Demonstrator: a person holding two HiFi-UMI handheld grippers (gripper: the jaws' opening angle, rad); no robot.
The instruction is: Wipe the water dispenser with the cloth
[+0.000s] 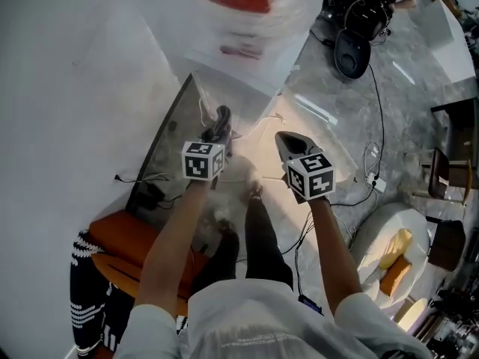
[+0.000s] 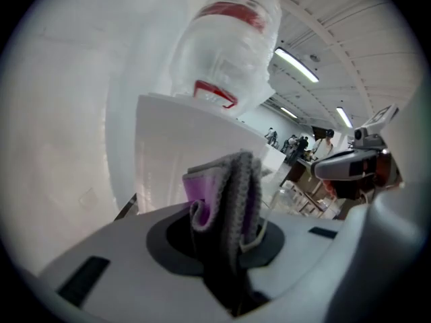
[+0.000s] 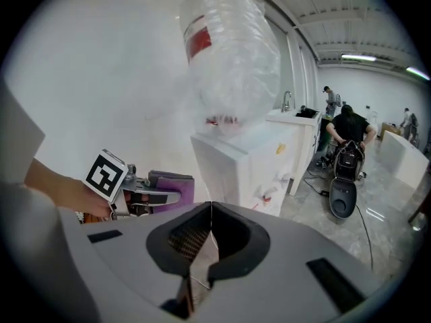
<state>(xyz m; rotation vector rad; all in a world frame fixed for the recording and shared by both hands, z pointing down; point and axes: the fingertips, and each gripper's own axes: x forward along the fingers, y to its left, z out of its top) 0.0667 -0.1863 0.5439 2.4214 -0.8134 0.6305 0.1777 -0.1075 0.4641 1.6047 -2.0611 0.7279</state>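
Left gripper [image 2: 229, 210] pinches a folded cloth [image 2: 225, 180], grey waffle knit with a purple face, held upright near the water dispenser [image 2: 182, 147]. Contact cannot be told.

Dispenser is a smooth white boxy cabinet topped by an inverted clear plastic bottle [image 2: 229, 52] with a red label.

Right gripper [image 3: 205, 247]: jaws pressed together, nothing between.

Around: grey marbled floor [image 1: 352, 126], trailing black cable [image 1: 380, 126], orange seat [image 1: 123, 245] by the wall, and a person [image 3: 349, 130] bent over black equipment [image 3: 340, 197].
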